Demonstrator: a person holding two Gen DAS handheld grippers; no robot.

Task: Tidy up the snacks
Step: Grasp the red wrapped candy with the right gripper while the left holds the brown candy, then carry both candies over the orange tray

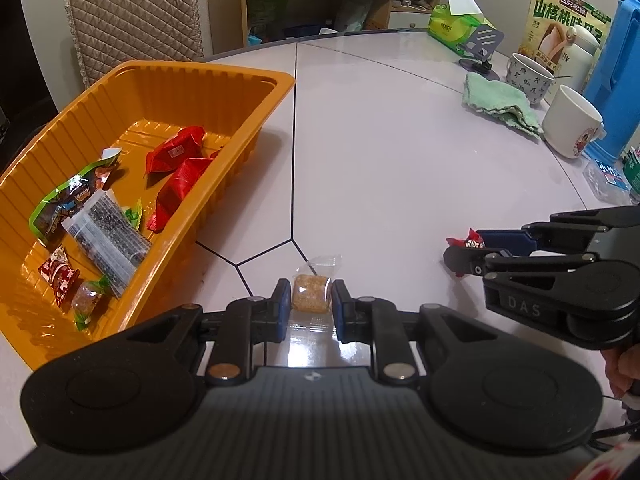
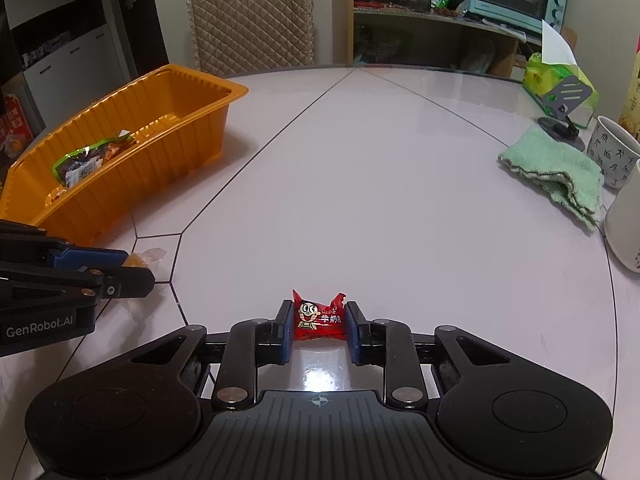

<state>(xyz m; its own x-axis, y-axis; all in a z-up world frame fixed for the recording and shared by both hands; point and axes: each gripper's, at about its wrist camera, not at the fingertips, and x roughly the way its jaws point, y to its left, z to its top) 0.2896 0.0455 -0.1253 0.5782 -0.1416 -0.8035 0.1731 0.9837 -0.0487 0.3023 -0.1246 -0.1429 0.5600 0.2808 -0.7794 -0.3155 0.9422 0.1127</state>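
Risking slips toward the far-left orange tray (image 1: pixel 240 128): left gripper (image 1: pixel 310 299) clamping the golden snack (image 1: pixel 310 298), right gripper (image 2: pixel 319 322) pinching the red candy (image 2: pixel 319 320) by crinkly wrapper.

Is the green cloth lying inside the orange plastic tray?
No, the green cloth lies on the white table, far from the orange plastic tray.

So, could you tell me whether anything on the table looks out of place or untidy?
Mostly the green cloth, lying crumpled beside the mugs. Two snacks sit outside the orange tray: the tan bar and the red candy.
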